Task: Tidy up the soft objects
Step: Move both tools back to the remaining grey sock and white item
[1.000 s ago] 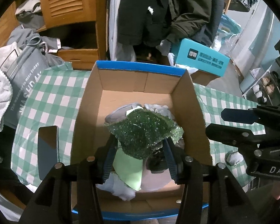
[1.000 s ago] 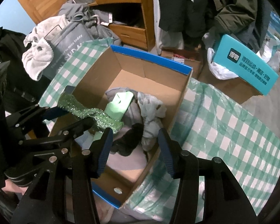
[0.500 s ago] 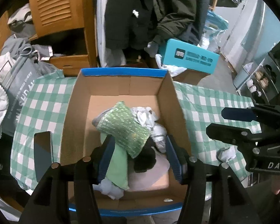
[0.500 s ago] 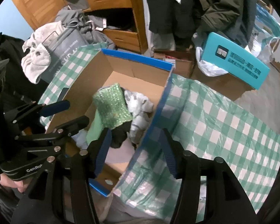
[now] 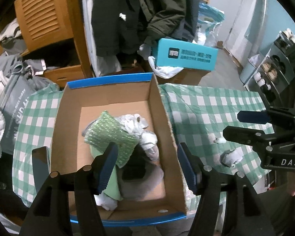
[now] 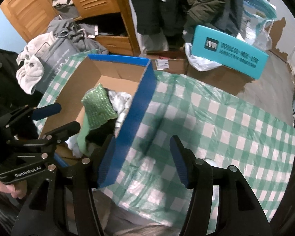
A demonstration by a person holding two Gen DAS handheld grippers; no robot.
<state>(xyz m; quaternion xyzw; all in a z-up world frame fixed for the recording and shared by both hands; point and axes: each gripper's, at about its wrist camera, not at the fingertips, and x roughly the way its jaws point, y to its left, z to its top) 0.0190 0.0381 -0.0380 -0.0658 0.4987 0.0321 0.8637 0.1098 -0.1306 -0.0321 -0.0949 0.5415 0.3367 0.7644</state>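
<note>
The limp, light green sequinned knit cloth (image 5: pixel 110 135) lies atop the clothes in the blue-rimmed cardboard box (image 5: pixel 163 118) on the bench, best pinched at a bunched fold, both jaws having just widened, empty.

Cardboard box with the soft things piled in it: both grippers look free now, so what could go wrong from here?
1. The sparkly green cloth lies loose on top of the pile in the cardboard box; the left gripper, open and just widened, could snag it.
2. A small grey item lies on the checked tablecloth near the edge; it might get knocked off.
3. The right gripper, open, straddles the box's blue wall and may bump it.
</note>
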